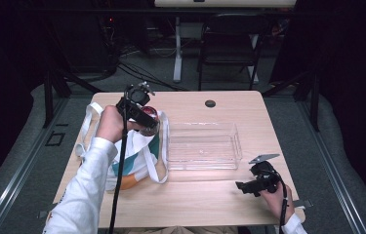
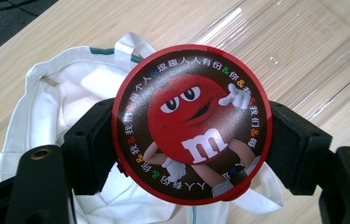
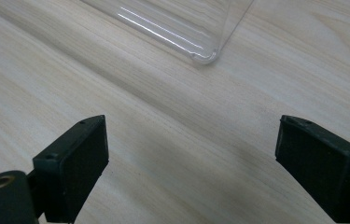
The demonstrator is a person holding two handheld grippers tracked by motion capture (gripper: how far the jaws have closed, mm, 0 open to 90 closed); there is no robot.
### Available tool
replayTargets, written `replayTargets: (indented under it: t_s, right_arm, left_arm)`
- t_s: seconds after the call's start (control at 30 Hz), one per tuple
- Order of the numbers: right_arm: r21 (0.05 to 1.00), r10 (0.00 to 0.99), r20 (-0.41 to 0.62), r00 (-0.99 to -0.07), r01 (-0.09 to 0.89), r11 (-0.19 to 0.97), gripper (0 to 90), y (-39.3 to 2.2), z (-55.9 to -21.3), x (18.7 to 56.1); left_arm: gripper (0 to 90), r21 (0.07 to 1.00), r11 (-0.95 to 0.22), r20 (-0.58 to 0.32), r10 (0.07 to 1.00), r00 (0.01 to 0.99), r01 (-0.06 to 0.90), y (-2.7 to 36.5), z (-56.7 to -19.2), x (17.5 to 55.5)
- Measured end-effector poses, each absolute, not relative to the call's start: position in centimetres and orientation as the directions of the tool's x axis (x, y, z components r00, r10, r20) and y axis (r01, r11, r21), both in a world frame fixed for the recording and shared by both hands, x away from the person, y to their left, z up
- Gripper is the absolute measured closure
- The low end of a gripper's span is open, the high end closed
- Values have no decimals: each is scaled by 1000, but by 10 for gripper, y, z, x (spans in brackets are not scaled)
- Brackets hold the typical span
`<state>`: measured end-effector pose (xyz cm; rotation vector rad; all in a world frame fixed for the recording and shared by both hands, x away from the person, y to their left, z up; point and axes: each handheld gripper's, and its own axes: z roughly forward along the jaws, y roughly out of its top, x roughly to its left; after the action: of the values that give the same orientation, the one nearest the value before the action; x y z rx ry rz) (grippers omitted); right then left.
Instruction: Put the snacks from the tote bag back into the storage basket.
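Note:
My left gripper (image 2: 191, 135) is shut on a round red tin (image 2: 191, 123) with a red candy cartoon figure on its lid; both jaws press its sides. In the high view the tin (image 1: 150, 120) hangs above the white tote bag (image 1: 132, 151), held by the left gripper (image 1: 144, 117). The bag's open mouth (image 2: 70, 102) lies just beneath the tin. A clear plastic tray (image 1: 202, 146) stands to the right of the bag. My right gripper (image 1: 244, 185) rests open near the table's front right, jaws wide apart over bare wood (image 3: 191, 158), pointing toward the tray's corner (image 3: 205, 56).
The wooden table (image 1: 195, 200) has a small dark round grommet (image 1: 210, 103) near its far edge. A folding chair (image 1: 229, 44) and a white table leg (image 1: 177, 48) stand beyond the table. Dark floor surrounds it.

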<state>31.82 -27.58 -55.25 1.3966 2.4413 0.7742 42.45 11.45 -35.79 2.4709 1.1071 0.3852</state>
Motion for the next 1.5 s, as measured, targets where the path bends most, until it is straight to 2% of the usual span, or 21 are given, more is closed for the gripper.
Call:
replayTargets:
  t_s: [1.0,1.5]
  right_arm:
    - [541,847,60,-529,730,417,95,-276,-552,318]
    - [539,846,54,-531,729,423,96,-275,-551,318]
  left_arm:
    - [258,454,-655,60,699,712,604,71,-372,426]
    - [258,444,-661,15,681,732,605,46,-396,424]
